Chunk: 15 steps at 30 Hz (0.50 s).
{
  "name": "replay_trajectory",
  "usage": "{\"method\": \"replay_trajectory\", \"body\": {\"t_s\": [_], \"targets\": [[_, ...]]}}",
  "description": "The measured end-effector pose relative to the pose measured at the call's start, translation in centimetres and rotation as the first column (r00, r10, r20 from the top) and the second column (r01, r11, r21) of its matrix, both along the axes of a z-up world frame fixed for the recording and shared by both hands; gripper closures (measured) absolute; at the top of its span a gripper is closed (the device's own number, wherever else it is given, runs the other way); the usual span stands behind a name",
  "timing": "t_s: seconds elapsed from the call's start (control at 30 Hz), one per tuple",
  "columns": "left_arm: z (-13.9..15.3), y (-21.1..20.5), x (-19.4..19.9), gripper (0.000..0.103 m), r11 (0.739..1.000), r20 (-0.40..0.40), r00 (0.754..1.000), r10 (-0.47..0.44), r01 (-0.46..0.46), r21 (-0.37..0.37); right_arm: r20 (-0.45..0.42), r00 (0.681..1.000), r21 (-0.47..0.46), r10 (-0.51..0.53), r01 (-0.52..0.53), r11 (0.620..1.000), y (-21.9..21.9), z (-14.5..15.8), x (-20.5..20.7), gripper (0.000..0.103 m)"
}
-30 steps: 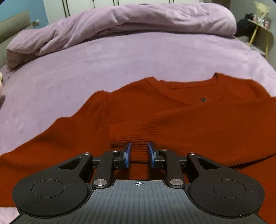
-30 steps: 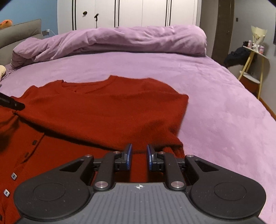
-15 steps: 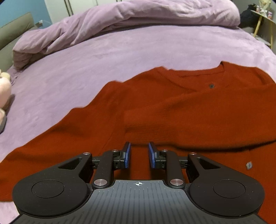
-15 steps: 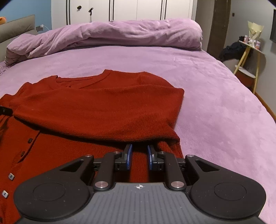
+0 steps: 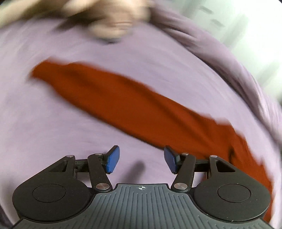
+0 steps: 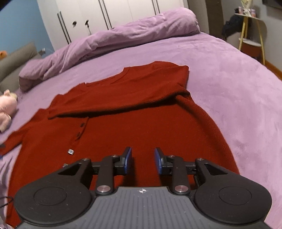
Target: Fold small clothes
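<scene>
A dark red knit cardigan (image 6: 137, 123) lies flat on the purple bed (image 6: 238, 98), and the two wrist views show it very differently. The right wrist view is sharp: one sleeve (image 6: 112, 104) is folded across the chest, its cuff ending near the button placket, where small dark buttons (image 6: 82, 125) and a metallic one (image 6: 70, 151) show. The right gripper (image 6: 142, 163) hangs over the cardigan's lower body, its jaws opening, the blue pads apart with only the flat knit seen behind the gap and nothing pinched. Only this view takes in the rumpled purple duvet (image 6: 112, 42) at the far side of the bed, the white wardrobe (image 6: 109, 14) behind it, a pink plush toy (image 6: 7, 109) at the left edge and a yellow-legged side table (image 6: 250, 40) on the right. The left wrist view is smeared by motion blur and shows what the right one barely catches: the cardigan's other sleeve (image 5: 123, 104) stretched out diagonally over the bedsheet. The left gripper (image 5: 141, 162) is over bare purple sheet just beside that sleeve, its jaws opening and spread wide, with nothing between them. A blurred pale shape (image 5: 112, 28) at the top of this view cannot be identified.
</scene>
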<state>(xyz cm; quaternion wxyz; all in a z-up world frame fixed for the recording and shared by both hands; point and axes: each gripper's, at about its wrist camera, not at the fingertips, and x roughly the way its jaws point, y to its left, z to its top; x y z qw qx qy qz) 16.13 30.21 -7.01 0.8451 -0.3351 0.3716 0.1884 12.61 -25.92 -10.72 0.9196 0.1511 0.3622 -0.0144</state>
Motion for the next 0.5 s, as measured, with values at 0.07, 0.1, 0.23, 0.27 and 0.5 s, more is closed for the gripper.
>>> {"method": "replay_trajectory", "body": {"t_s": [0.07, 0.1, 0.23, 0.27, 0.5], "targets": [[-0.6, 3.4, -1.3, 0.043, 0.992, 0.028, 0.993, 0.115, -0.113, -0.063, -0.002, 1.000, 0.012, -0.012, 0.012, 1.000, 0.1, 0.3, 0.3, 0.070], [-0.8, 4.7, -1.7, 0.043, 0.985, 0.044, 0.987, 0.158, -0.154, -0.084, 0.000, 1.000, 0.012, -0.015, 0.015, 1.000, 0.2, 0.4, 0.5, 0.070], [-1.9, 8.8, -2.1, 0.043, 0.943, 0.100, 0.952, 0.290, -0.266, -0.200, -0.010, 1.000, 0.027, -0.013, 0.013, 1.000, 1.2, 0.6, 0.8, 0.070], [-2.4, 9.7, -2.0, 0.046, 0.928, 0.103, 0.941, 0.321, -0.291, -0.234, -0.018, 1.000, 0.035, -0.014, 0.014, 0.999, 1.4, 0.6, 0.9, 0.070], [-4.6, 12.6, -0.8, 0.090, 0.865, 0.096, 0.904, 0.416, -0.361, -0.349, -0.027, 1.000, 0.027, -0.004, 0.004, 1.000, 2.5, 0.8, 0.8, 0.070]]}}
